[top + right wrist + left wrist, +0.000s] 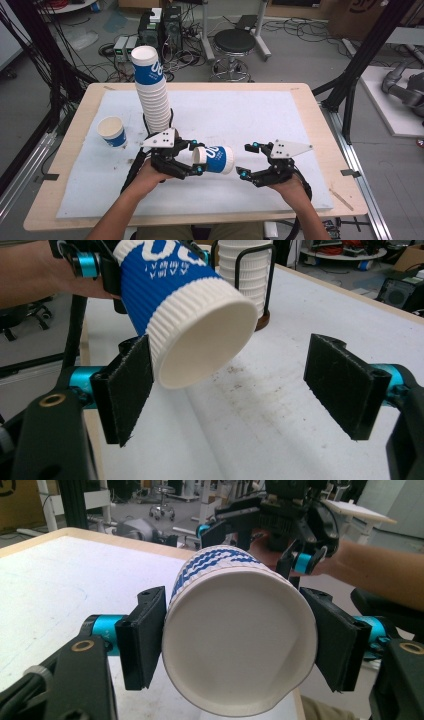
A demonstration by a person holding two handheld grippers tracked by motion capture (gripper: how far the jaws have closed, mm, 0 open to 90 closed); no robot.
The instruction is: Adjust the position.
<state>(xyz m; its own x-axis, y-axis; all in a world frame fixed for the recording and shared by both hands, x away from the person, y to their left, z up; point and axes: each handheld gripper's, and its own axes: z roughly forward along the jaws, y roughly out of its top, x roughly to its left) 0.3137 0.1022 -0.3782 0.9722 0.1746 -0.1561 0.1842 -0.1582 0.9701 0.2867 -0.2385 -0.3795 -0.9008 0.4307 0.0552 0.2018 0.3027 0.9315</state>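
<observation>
My left gripper [196, 158] is shut on a blue-and-white paper cup [216, 159] that lies sideways above the white mat [250, 115]. Its pads [142, 636] press the cup [240, 640] near the rim, mouth toward that camera. The cup's base [200, 327] points at my right gripper [245, 160], which stands open just right of it. In the right gripper view the base hangs beside the left pad [125, 390], not between the pads, and the right gripper [235, 387] holds nothing. A tall leaning stack of cups [151, 90] stands in a black wire holder behind the left gripper.
A single upright cup [112, 131] stands on the mat at the left. The stack in its holder [247, 270] is behind the held cup. The wooden table edge [320, 130] borders the mat. A stool [234, 42], cables and black frame legs surround the table.
</observation>
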